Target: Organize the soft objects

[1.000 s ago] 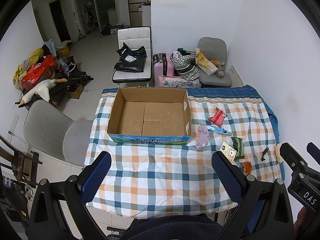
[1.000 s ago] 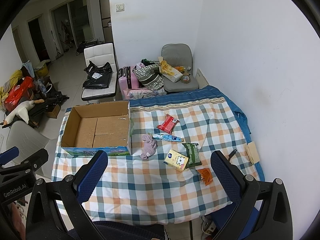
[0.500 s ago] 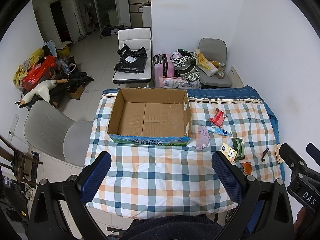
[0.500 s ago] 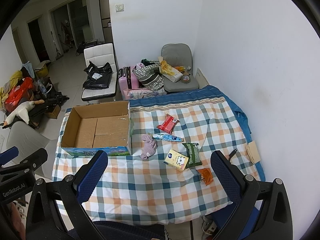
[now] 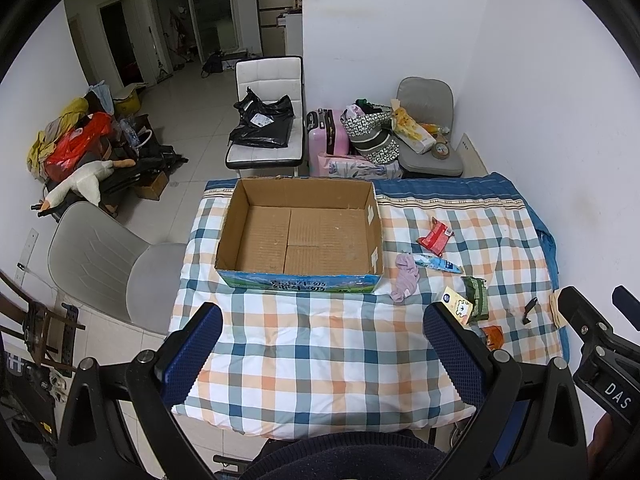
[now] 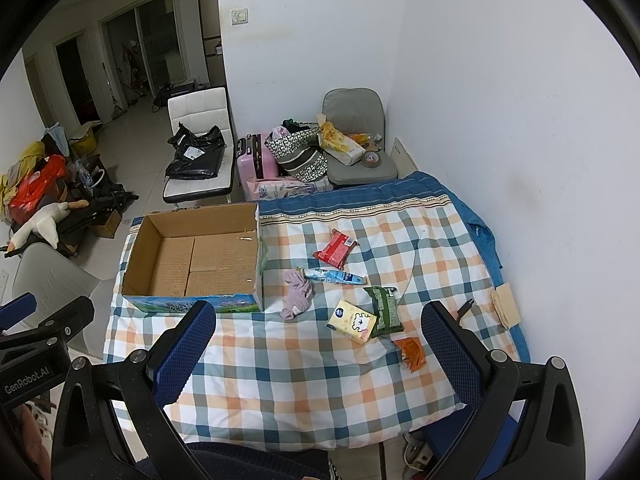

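Note:
An open, empty cardboard box (image 5: 304, 236) (image 6: 200, 256) sits on the checked tablecloth (image 5: 320, 352). To its right lie a pink cloth (image 5: 406, 276) (image 6: 297, 294), a red packet (image 5: 435, 237) (image 6: 335, 249), a blue-white tube (image 5: 438, 264) (image 6: 336, 277), a yellow tissue pack (image 6: 354, 321), a green packet (image 5: 475, 298) (image 6: 385, 312) and an orange wrapper (image 6: 410, 353). My left gripper (image 5: 322, 354) and right gripper (image 6: 318, 354) are open and empty, held above the table's near edge.
A black clip (image 5: 530, 309) and a tan pad (image 6: 506, 304) lie at the table's right edge by the white wall. A grey chair (image 5: 104, 256) stands left of the table. A white chair (image 5: 266, 120), a pink suitcase (image 5: 326, 136) and bags stand behind it.
Both views have drifted very slightly; nothing on the table has moved and both grippers stay open.

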The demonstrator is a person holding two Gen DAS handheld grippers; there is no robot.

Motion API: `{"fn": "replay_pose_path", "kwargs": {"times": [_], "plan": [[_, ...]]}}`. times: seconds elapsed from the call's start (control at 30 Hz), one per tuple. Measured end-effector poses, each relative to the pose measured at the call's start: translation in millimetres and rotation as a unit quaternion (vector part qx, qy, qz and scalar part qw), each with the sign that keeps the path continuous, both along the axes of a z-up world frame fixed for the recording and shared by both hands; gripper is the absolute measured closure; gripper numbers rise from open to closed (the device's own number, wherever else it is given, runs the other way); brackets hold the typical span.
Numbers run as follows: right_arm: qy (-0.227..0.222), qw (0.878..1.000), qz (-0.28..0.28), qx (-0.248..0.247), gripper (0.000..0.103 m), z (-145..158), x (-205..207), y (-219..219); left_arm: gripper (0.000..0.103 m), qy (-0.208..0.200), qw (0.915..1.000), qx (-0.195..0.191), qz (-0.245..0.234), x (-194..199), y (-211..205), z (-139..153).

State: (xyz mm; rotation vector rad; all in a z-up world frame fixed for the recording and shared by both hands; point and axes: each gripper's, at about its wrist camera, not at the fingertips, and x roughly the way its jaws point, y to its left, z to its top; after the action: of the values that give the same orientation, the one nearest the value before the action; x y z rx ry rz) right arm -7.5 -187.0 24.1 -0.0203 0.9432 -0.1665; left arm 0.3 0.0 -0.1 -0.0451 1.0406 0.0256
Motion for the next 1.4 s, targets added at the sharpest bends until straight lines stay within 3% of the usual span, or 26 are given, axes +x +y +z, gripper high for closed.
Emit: {"fn": "replay_pose_path", "kwargs": {"times": [0.77,0.93,1.13,1.3,1.4], "plan": [[-0.002,1.000,0.000,0.002,0.000,1,0,-1,0.000,-0.003,1.0000,0.000,0.001,0,0,0],[0.010,0.999,-0.017,0.030,0.000,-12,11,-13,0.000,0.000,0.9998,-0.003,-0.020,31,-26,-9],[0.043,0.991,-0.105,0.068,0.000,-65,40,-92,0.000,0.031,0.9978,-0.015,-0.057,96,-69,-59],[0.102,0.971,-0.182,0.115,0.000,-144,64,-175,0.000,0.090,0.9892,0.028,-0.112,159,-121,-129],[0.144,0.958,-0.198,0.148,0.000,-201,86,-204,0.000,0.116,0.9823,0.044,-0.141,184,-153,-168]]}}
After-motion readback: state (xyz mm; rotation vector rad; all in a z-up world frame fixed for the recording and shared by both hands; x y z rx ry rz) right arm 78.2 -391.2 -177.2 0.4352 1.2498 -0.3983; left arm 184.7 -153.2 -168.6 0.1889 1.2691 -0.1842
